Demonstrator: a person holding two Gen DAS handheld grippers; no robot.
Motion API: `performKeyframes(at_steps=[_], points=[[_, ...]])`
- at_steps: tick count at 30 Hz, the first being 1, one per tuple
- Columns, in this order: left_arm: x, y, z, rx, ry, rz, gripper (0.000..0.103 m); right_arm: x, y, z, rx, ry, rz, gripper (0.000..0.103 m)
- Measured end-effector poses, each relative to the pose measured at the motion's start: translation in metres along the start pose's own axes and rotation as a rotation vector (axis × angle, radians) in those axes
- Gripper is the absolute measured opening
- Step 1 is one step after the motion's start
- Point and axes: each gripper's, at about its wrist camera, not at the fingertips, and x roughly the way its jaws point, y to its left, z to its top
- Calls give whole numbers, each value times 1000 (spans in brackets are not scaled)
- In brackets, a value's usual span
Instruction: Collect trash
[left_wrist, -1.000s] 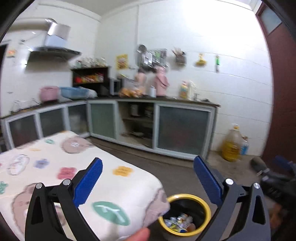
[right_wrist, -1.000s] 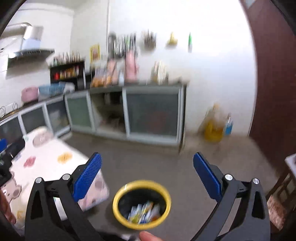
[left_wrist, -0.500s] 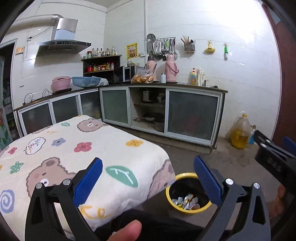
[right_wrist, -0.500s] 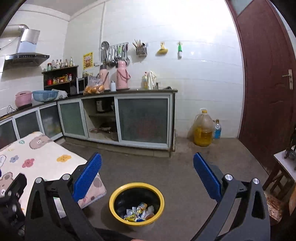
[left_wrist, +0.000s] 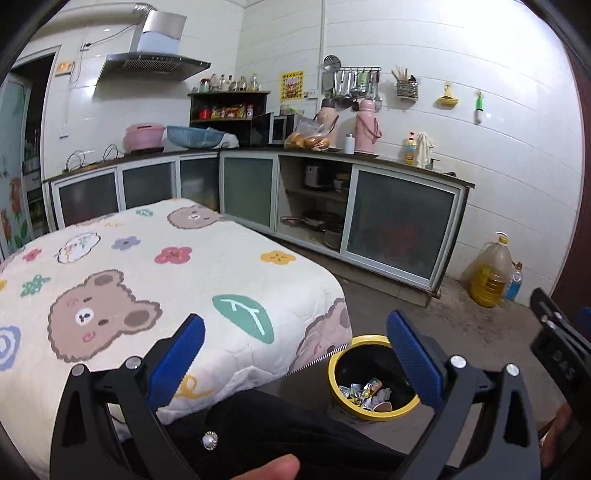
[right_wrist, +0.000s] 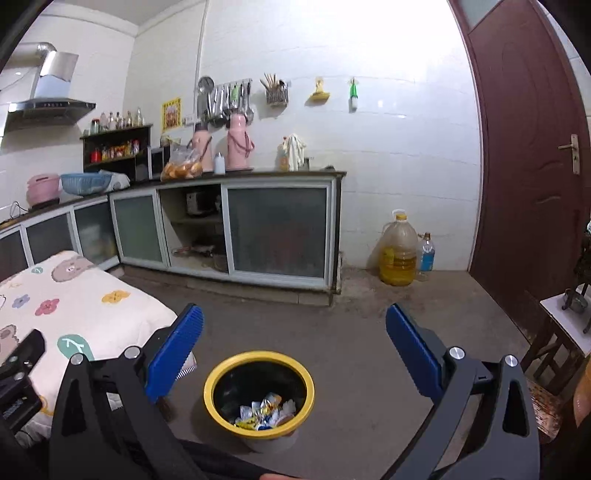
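Both the left hand-held gripper and right hand-held gripper hang wide and empty above the yellow bin, wrappers inside it. The surface beside the bin looks bare, so I'd guess it's basically finished; next is hunting for leftovers.

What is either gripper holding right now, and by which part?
Nothing. The left gripper and the right gripper are both open with empty space between their blue pads; the wrappers lie in the yellow-rimmed bin.
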Motion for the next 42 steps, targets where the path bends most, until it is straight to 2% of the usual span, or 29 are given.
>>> performKeyframes(at_steps=[6, 10, 15, 25, 42], points=[[-1, 10, -14, -77, 35, 38, 95, -17, 13, -12, -80, -52, 76, 95], [-4, 21, -16, -116, 34, 58, 95, -19, 23, -14, -108, -54, 102, 95], [-2, 19, -19, -94, 50, 43, 95, -18, 32, -14, -136, -54, 112, 95], [-7, 15, -18, -69, 24, 62, 95, -13, 36, -14, -147, -47, 109, 95], [2, 15, -21, -75, 82, 59, 95, -6, 42, -16, -145, -23, 110, 95]])
